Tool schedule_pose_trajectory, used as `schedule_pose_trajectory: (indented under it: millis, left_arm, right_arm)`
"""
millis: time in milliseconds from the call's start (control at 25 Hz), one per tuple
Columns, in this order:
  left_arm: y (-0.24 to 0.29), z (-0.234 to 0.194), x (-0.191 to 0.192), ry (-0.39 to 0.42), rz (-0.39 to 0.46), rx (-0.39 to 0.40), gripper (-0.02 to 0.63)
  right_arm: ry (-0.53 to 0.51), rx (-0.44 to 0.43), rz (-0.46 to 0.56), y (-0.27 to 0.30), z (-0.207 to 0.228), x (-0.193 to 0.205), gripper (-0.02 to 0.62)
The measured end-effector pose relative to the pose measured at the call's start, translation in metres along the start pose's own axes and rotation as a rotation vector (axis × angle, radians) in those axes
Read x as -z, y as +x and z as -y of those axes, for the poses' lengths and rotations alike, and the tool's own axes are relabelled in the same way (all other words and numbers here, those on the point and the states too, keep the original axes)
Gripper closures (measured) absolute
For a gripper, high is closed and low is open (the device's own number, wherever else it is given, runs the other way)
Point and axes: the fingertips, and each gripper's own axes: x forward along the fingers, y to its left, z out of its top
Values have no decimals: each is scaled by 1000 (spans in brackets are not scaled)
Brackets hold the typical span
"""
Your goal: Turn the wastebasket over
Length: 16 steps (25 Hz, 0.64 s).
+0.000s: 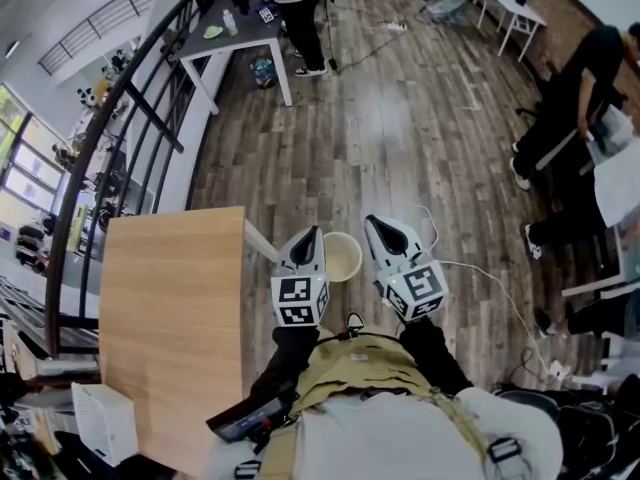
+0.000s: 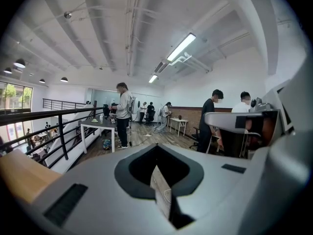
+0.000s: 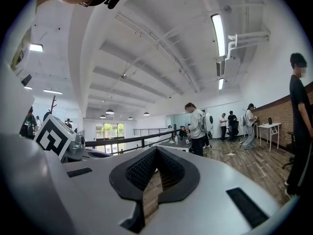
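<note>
In the head view a cream round wastebasket (image 1: 343, 259) stands on the wooden floor just ahead of me, its round top facing up. My left gripper (image 1: 313, 231) overlaps its left edge and my right gripper (image 1: 374, 221) is at its right. Both are held close to my chest, pointing forward and raised. Neither gripper view shows the basket. The left gripper (image 2: 156, 150) and the right gripper (image 3: 155, 152) each have their jaws together with only a thin slit and nothing between them.
A light wooden table (image 1: 170, 308) stands to my left, with a white box (image 1: 103, 423) at its near end. A black railing (image 1: 135, 98) runs behind it. A white cable (image 1: 500, 290) lies on the floor at right. People stand at a far table (image 1: 235, 30) and sit at right.
</note>
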Motion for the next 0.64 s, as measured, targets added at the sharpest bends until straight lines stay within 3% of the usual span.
schedule_pose_trajectory:
  millis: [640]
  left_arm:
    - [18,10,1,-4,-6,-16,604]
  right_arm:
    - [-6,-41,-3,9,18,3,575]
